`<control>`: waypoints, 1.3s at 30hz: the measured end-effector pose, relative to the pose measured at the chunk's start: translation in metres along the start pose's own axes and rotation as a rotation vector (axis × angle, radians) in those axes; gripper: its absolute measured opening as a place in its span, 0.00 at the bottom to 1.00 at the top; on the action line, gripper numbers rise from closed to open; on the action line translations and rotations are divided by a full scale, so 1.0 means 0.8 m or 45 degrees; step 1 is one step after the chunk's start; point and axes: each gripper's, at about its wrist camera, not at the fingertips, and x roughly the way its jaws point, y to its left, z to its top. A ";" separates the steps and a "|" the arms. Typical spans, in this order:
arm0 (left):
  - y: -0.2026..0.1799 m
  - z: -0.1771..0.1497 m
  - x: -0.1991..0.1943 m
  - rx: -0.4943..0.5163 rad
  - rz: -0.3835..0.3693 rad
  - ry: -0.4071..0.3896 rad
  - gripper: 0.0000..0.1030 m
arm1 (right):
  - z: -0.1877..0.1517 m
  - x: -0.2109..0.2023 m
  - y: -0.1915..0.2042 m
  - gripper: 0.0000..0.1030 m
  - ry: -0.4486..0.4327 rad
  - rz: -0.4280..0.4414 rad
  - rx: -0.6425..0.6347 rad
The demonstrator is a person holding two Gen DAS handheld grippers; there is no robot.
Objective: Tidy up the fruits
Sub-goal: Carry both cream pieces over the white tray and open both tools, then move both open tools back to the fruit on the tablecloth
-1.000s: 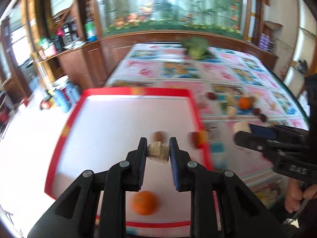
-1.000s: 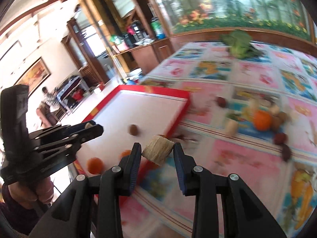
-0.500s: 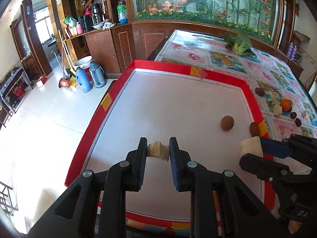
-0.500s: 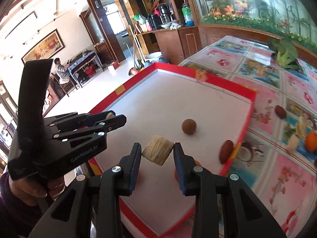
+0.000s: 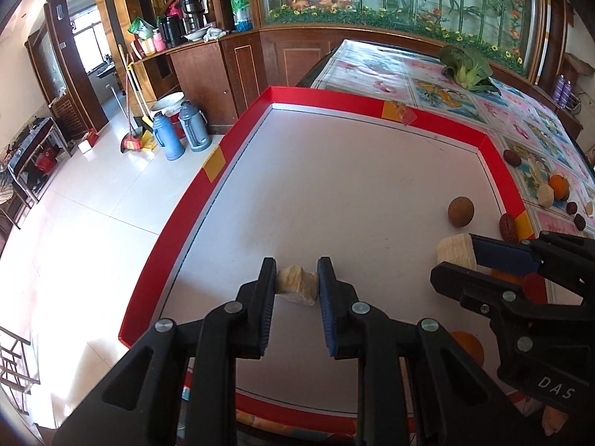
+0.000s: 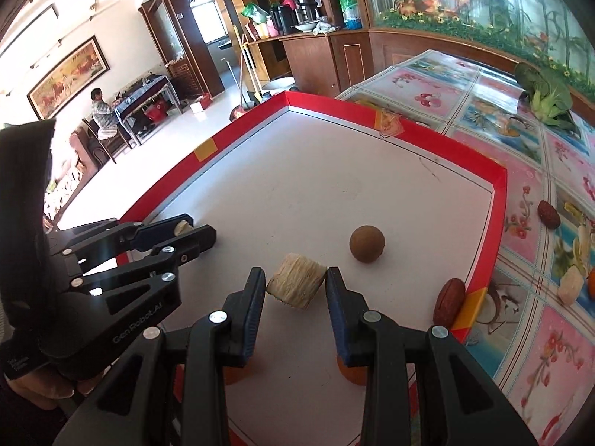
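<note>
Both tools pinch pale chunks: left tool (image 5: 296, 287) small chunk (image 5: 297, 289), right tool (image 6: 296, 287) fibrous cylinder (image 6: 295, 285). Release high and your pieces roll toward brown round fruit (image 6: 366, 243) at 1 o'clock, or hop red tray rim (image 6: 496, 200).

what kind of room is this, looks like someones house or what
Most likely a family home's living and dining area. A long table with a flowered cloth stands beside a wooden cabinet holding flasks, a broom leans nearby, and a framed painting hangs over a seated person farther back.
</note>
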 end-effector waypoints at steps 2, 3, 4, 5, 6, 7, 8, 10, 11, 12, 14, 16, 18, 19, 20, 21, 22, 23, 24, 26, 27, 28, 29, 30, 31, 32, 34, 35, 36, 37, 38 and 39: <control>-0.004 0.000 -0.001 0.019 0.033 -0.004 0.24 | 0.000 0.000 0.001 0.32 0.001 -0.016 -0.015; -0.006 -0.001 -0.001 0.029 0.052 -0.008 0.24 | 0.000 0.000 0.000 0.32 0.002 -0.014 -0.015; -0.007 -0.002 -0.002 0.034 0.072 -0.009 0.27 | -0.001 -0.002 -0.001 0.32 0.003 -0.011 -0.016; -0.008 -0.002 -0.002 0.036 0.083 -0.011 0.29 | -0.002 -0.004 -0.002 0.32 0.000 -0.007 -0.018; -0.008 -0.003 -0.003 0.038 0.093 -0.017 0.36 | -0.003 -0.005 -0.003 0.32 -0.007 -0.007 -0.015; -0.009 -0.003 -0.005 0.043 0.105 -0.025 0.43 | -0.003 -0.007 -0.005 0.32 -0.012 -0.006 -0.008; -0.011 -0.003 -0.007 0.049 0.120 -0.031 0.47 | -0.005 -0.010 -0.008 0.33 -0.015 0.006 0.003; -0.013 -0.002 -0.011 0.056 0.139 -0.049 0.54 | -0.007 -0.016 -0.013 0.35 -0.035 0.030 0.024; -0.015 -0.001 -0.014 0.063 0.148 -0.058 0.54 | -0.009 -0.021 -0.016 0.36 -0.050 0.035 0.035; -0.017 -0.001 -0.016 0.070 0.157 -0.062 0.55 | -0.009 -0.023 -0.017 0.36 -0.057 0.041 0.040; -0.020 0.002 -0.020 0.077 0.174 -0.075 0.61 | -0.010 -0.033 -0.022 0.36 -0.084 0.052 0.050; -0.023 0.003 -0.026 0.081 0.188 -0.091 0.69 | -0.012 -0.044 -0.028 0.36 -0.112 0.046 0.059; -0.026 0.006 -0.032 0.084 0.200 -0.109 0.73 | -0.014 -0.059 -0.038 0.36 -0.155 0.045 0.073; -0.028 0.007 -0.035 0.087 0.205 -0.121 0.73 | -0.014 -0.066 -0.043 0.37 -0.175 0.027 0.078; -0.031 0.007 -0.039 0.091 0.213 -0.132 0.74 | -0.015 -0.071 -0.047 0.39 -0.188 0.009 0.081; -0.034 0.009 -0.042 0.097 0.217 -0.140 0.80 | -0.016 -0.079 -0.055 0.43 -0.205 -0.011 0.090; -0.037 0.009 -0.046 0.099 0.218 -0.149 0.84 | -0.018 -0.086 -0.062 0.44 -0.220 -0.020 0.105; -0.042 0.010 -0.051 0.104 0.215 -0.164 0.85 | -0.020 -0.094 -0.070 0.44 -0.234 -0.027 0.123; -0.047 0.011 -0.056 0.114 0.206 -0.177 0.86 | -0.022 -0.101 -0.077 0.44 -0.244 -0.033 0.136; -0.060 0.014 -0.061 0.133 0.190 -0.186 0.90 | -0.028 -0.116 -0.093 0.44 -0.265 -0.063 0.152; -0.066 0.015 -0.065 0.143 0.174 -0.192 0.91 | -0.033 -0.123 -0.101 0.44 -0.280 -0.085 0.157; -0.073 0.016 -0.068 0.151 0.157 -0.197 0.91 | -0.038 -0.133 -0.112 0.45 -0.294 -0.110 0.163; -0.081 0.017 -0.071 0.165 0.130 -0.199 0.91 | -0.045 -0.142 -0.123 0.46 -0.302 -0.135 0.176; -0.090 0.018 -0.075 0.179 0.101 -0.198 0.91 | -0.054 -0.152 -0.136 0.47 -0.311 -0.164 0.194; -0.097 0.018 -0.078 0.193 0.076 -0.199 0.91 | -0.059 -0.159 -0.145 0.47 -0.318 -0.187 0.207; -0.108 0.019 -0.081 0.215 0.045 -0.203 0.91 | -0.068 -0.169 -0.158 0.47 -0.321 -0.220 0.221; -0.129 0.021 -0.088 0.260 -0.004 -0.210 0.91 | -0.084 -0.184 -0.182 0.48 -0.318 -0.281 0.253; -0.140 0.021 -0.091 0.278 -0.026 -0.211 0.91 | -0.094 -0.194 -0.198 0.48 -0.316 -0.316 0.284; -0.150 0.022 -0.093 0.297 -0.053 -0.211 0.91 | -0.102 -0.199 -0.206 0.48 -0.315 -0.333 0.301; -0.160 0.022 -0.096 0.315 -0.076 -0.211 0.91 | -0.109 -0.205 -0.215 0.48 -0.310 -0.352 0.322; -0.168 0.021 -0.099 0.331 -0.093 -0.210 0.91 | -0.117 -0.210 -0.226 0.48 -0.307 -0.376 0.344; -0.176 0.021 -0.100 0.347 -0.108 -0.209 0.92 | -0.123 -0.214 -0.235 0.48 -0.303 -0.394 0.365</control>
